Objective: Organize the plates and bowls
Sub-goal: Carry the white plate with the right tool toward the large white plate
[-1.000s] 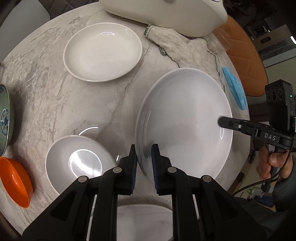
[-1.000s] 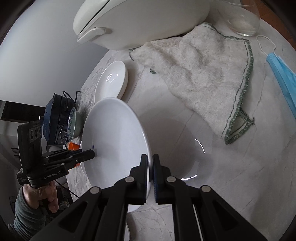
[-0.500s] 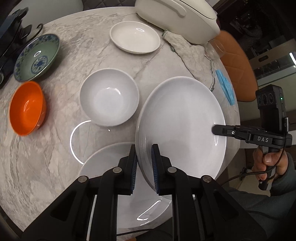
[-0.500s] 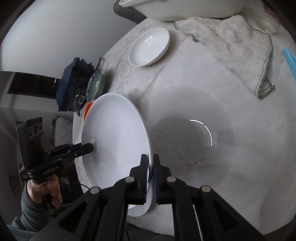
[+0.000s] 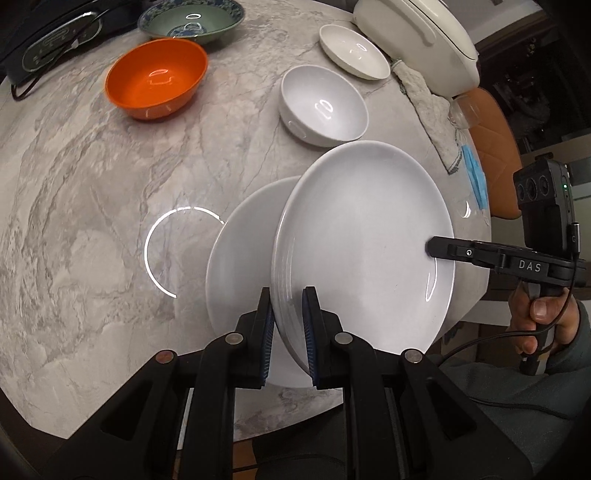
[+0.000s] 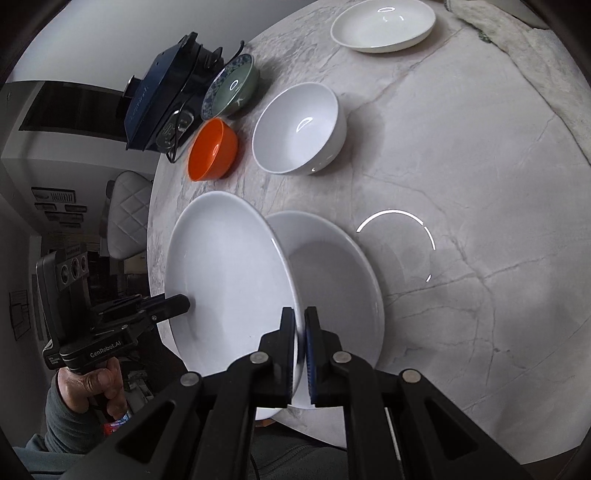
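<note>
A large white plate hangs tilted in the air above the near edge of the marble table, gripped from two sides. The left gripper has its blue pads clenched on the plate's near rim; the right gripper pinches the opposite rim just as tightly, its jaws nearly meeting on the thin edge. In the left wrist view the right gripper's black finger reaches in over the plate's far rim, with the person's hand around the handle below it (a grey sleeve shows at the wrist).

Directly beneath the held plate lies a second white plate, flat on the table and partly covered by the lifted one; whether the two touch cannot be told.

Further out stands a white bowl, upright, and to its left an orange bowl. Behind the orange bowl sits a green bowl with a blue patterned rim, next to a dark appliance at the table's edge. A small white dish lies near a big cream-coloured lidded pot. A pale cloth and a blue face mask lie along the right edge.
</note>
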`<state>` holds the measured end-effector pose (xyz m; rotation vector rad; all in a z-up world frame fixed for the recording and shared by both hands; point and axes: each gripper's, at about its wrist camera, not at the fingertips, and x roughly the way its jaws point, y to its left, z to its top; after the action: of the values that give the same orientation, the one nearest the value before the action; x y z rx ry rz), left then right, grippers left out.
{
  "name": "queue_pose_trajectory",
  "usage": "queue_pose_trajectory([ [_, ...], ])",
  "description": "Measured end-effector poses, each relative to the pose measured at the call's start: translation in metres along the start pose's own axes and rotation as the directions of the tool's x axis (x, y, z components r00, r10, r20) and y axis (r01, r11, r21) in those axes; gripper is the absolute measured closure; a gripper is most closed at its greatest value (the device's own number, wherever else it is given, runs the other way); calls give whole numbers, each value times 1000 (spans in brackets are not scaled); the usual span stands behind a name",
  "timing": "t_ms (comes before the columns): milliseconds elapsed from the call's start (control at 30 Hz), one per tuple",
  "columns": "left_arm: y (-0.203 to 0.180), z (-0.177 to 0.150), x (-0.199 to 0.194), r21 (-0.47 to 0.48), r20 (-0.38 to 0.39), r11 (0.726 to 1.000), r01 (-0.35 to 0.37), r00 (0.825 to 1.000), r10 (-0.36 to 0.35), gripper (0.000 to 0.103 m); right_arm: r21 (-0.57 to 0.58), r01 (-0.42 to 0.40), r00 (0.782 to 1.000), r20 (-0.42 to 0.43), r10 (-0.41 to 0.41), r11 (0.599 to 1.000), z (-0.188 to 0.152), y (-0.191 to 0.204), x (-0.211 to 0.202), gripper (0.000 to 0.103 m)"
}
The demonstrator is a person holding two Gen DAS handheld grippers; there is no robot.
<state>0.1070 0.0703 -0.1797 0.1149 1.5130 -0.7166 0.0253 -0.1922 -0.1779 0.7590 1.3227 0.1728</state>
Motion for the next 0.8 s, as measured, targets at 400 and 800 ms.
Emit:
queue_pose_trajectory([
  [400, 36, -37, 33, -71, -3, 997, 20, 1000, -20, 90, -19, 66, 997, -42, -67, 998, -11, 8, 40, 95],
  [800, 37, -23, 78, -66, -2, 997, -27, 1000, 27, 90, -32, 135, 991, -17, -135, 990, -11, -14, 57, 94],
])
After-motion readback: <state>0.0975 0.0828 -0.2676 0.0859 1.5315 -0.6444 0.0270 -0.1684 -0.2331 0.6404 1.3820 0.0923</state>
